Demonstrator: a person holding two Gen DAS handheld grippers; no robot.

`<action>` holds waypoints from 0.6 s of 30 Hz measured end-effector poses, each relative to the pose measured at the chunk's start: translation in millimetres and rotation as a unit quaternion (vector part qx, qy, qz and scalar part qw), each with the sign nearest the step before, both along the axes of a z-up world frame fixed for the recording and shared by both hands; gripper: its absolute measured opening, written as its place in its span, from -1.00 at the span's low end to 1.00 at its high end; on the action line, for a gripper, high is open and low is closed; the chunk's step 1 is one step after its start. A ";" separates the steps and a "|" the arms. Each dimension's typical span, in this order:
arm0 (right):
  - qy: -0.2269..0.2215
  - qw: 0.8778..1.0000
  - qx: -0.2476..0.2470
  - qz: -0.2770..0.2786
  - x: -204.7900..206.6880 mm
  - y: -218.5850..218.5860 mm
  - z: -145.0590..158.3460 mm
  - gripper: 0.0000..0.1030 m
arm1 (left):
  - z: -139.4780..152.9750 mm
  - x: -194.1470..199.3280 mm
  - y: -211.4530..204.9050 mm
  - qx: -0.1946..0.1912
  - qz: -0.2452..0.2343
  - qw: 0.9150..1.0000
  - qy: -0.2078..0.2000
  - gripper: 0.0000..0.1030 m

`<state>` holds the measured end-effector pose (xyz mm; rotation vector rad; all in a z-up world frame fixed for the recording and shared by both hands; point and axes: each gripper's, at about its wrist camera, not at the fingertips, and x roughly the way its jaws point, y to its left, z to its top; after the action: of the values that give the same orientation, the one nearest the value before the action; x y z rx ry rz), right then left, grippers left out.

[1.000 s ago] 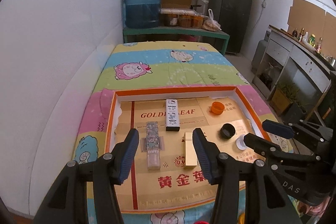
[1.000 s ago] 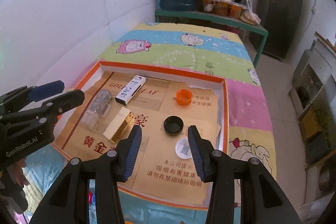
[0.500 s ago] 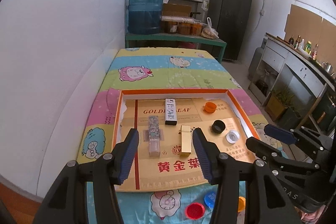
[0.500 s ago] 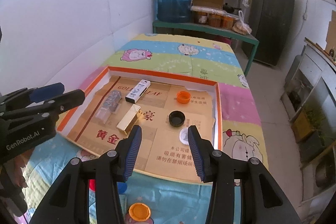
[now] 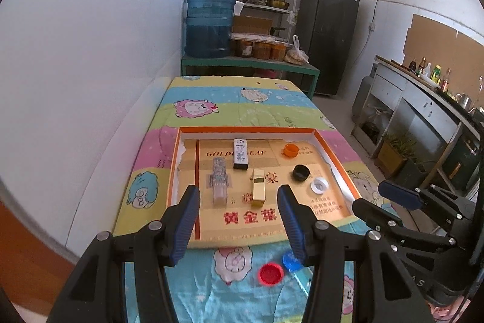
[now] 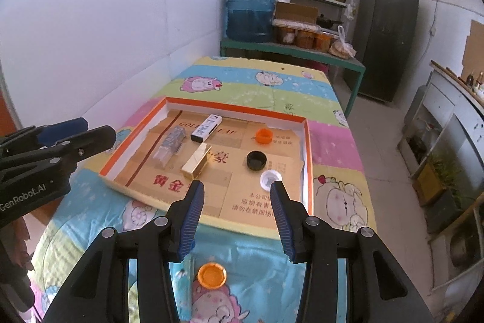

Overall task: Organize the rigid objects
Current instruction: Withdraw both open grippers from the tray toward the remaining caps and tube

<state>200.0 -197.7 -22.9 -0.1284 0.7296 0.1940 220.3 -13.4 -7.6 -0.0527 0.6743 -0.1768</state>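
Observation:
An orange-rimmed shallow box (image 5: 248, 130) (image 6: 236, 106) lies on the patterned table. Inside it lie a white-and-black stick box (image 5: 240, 154) (image 6: 206, 127), a patterned clear one (image 5: 219, 181) (image 6: 170, 145), a gold one (image 5: 259, 187) (image 6: 197, 160), an orange cap (image 5: 290, 149) (image 6: 263, 136), a black cap (image 5: 300, 172) (image 6: 256, 160) and a white cap (image 5: 319, 185) (image 6: 270, 179). My left gripper (image 5: 239, 206) is open and empty, hanging above the box's near edge. My right gripper (image 6: 236, 202) is open and empty too, over the near right part of the box.
On the cloth in front of the box lie a red cap (image 5: 271, 273), a blue cap (image 5: 291, 261) and an orange cap (image 6: 211, 275). A white wall runs along the left. A green bench with a water jug (image 5: 210, 23) stands behind the table, a counter on the right.
Both grippers have pulled back and risen away from the box, so the whole box and the loose caps on the near cloth have come into view. Jaw openings are unchanged.

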 end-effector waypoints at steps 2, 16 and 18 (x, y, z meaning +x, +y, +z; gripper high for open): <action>-0.002 1.000 0.006 -0.001 -8.0 0.4 0.4 -0.09 | -0.3 -8.3 -0.9 0.008 0.000 1.000 -0.003 0.03; -0.003 1.000 0.029 0.000 -47.1 3.0 -5.1 -0.09 | -4.1 -44.4 -0.4 0.011 0.003 1.000 -0.016 0.03; 0.001 0.999 0.033 0.001 -52.3 3.9 -8.9 -0.09 | -9.5 -47.8 0.0 0.009 0.002 1.000 -0.012 0.03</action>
<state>147.7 -193.8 -31.8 -0.0674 0.7237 0.2203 172.5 -13.5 -17.1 -0.0351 0.6525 -0.1664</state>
